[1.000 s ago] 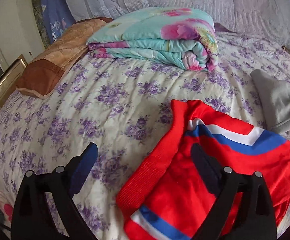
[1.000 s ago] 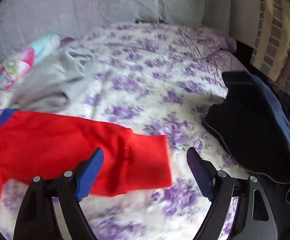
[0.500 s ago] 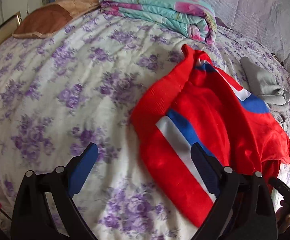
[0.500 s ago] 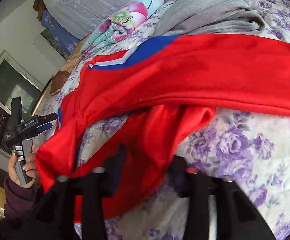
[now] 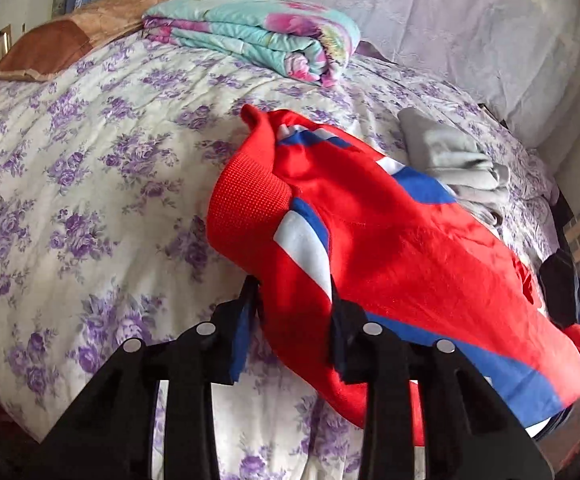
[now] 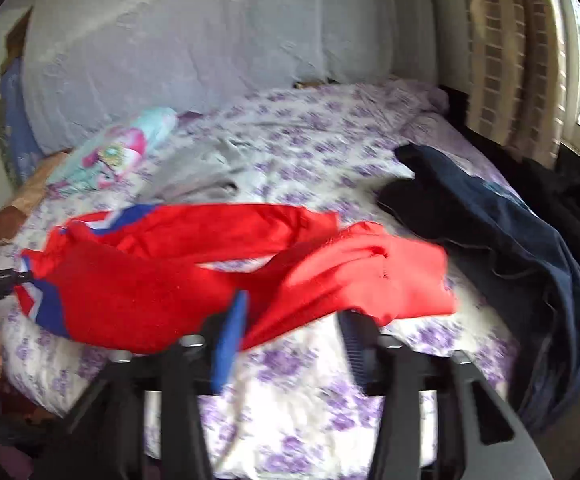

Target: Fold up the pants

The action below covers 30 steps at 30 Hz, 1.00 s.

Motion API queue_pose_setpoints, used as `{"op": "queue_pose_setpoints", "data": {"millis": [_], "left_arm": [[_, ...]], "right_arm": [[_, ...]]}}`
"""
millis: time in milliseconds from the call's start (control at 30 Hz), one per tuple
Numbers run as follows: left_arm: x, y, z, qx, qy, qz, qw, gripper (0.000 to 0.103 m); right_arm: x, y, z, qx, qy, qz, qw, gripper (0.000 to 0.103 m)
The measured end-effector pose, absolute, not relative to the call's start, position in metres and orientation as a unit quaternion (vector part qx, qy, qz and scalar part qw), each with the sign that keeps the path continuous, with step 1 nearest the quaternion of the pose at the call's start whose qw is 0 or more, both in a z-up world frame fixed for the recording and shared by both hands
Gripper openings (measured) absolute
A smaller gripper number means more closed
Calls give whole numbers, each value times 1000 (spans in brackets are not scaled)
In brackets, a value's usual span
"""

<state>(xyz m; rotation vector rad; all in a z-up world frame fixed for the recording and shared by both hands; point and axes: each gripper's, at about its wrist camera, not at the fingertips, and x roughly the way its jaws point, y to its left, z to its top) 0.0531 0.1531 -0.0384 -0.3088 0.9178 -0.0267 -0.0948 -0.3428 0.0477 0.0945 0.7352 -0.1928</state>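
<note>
Two grippers hold red pants [image 5: 402, 248] above a bed [image 5: 89, 184] spread with a purple-flowered sheet. The left gripper [image 5: 292, 320] has its jaws partly closed around the waistband end, where white and blue stripes cross the red cloth; whether they actually pinch it cannot be told. In the right wrist view, the right gripper [image 6: 290, 328] has its jaws narrowed around the pants [image 6: 169, 280] near the leg end, with red fabric draped over the gap; the blur hides whether they grip it. The pants sag between the two ends, partly lifted off the sheet. Just beyond them lies a gray garment [image 5: 450, 160]. A folded floral quilt [image 5: 257, 36] sits farther back, beside a brown pillow [image 5: 69, 40]. Dark clothes [image 6: 510, 232] lie to the right on the bed.
</note>
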Motion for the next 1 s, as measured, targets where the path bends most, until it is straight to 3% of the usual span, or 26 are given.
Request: {"op": "queue_pose_setpoints", "data": {"millis": [33,133,333,467,533,567,600,633,667,833,900,967,1000], "left_arm": [[49,149,-38,-142,442,-12,886,41],[41,155,-43,-137,446,9,884,43],[39,180,-59,-168,458,27,873,62],[59,177,-78,-183,466,16,865,69],[66,174,-81,-179,455,25,872,68],[67,172,-79,-179,447,24,876,61],[68,172,-76,-183,442,22,878,48],[67,173,-72,-192,438,10,878,39],[64,174,-65,-194,432,3,881,37],[22,176,-15,-136,404,21,904,36],[13,182,-17,-108,427,40,897,40],[11,192,-39,-92,473,57,874,45],[9,199,-51,-86,492,64,864,47]], "right_arm": [[-98,-354,43,49,354,-112,927,87],[-102,-382,21,72,360,-136,920,87],[-104,-431,-37,235,391,-86,885,87],[-91,-438,-73,334,393,-47,856,88],[-85,-438,-78,337,367,-46,865,71],[-81,-438,-77,326,362,-47,872,21],[-76,-439,-76,330,358,-30,873,17],[-75,-441,-72,335,343,-21,877,16],[-76,-439,-61,324,324,-12,889,16],[-99,-415,-2,206,239,47,948,17],[-95,-414,-13,171,293,41,940,23],[-95,-423,-39,160,353,3,922,38],[-99,-429,-48,154,373,-21,915,38]]}}
